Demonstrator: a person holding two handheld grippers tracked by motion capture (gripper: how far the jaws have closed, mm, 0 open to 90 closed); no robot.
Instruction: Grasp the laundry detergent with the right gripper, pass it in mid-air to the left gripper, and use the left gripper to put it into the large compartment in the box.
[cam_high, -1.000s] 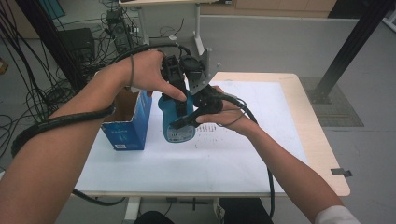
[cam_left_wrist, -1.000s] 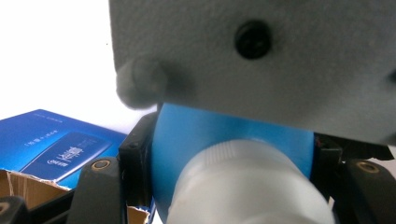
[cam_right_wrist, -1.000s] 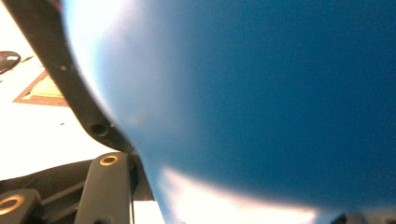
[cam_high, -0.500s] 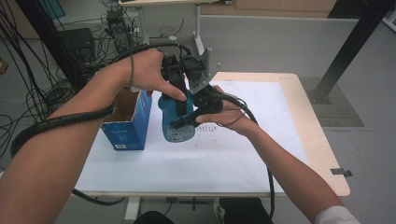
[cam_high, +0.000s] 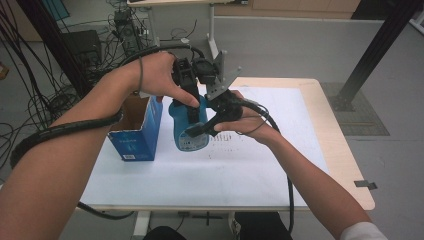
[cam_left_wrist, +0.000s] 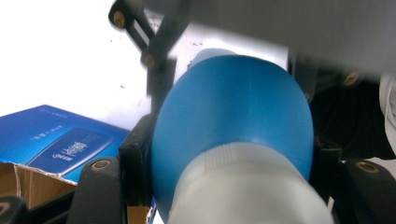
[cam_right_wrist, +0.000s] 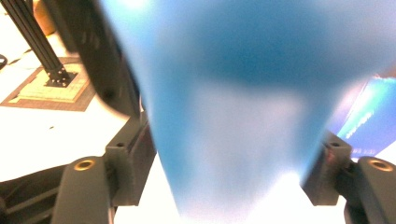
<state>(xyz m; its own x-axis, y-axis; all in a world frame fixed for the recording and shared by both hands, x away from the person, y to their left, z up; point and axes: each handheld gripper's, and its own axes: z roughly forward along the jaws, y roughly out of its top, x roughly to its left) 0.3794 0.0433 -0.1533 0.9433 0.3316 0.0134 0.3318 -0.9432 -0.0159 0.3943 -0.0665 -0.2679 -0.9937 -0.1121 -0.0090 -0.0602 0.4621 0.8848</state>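
Observation:
A blue bottle (cam_high: 179, 121) with a white top stands upright over the white table cover (cam_high: 225, 175). In the left gripper view the bottle (cam_left_wrist: 233, 116) sits between the black jaws. My left gripper (cam_high: 192, 107) comes down from above and is shut on the bottle's upper part. From the right, my right gripper (cam_high: 200, 130) reaches around the lower body. Its jaws have just been opening. In the right gripper view the blurred bottle (cam_right_wrist: 233, 70) stands between the pads (cam_right_wrist: 135, 158) without a clear press.
An open blue carton (cam_high: 135, 135) stands just left of the bottle, also seen as the carton (cam_left_wrist: 60, 144) below the left gripper. Cables lie on the floor at the left. A black post (cam_high: 370, 55) rises beyond the table's right corner.

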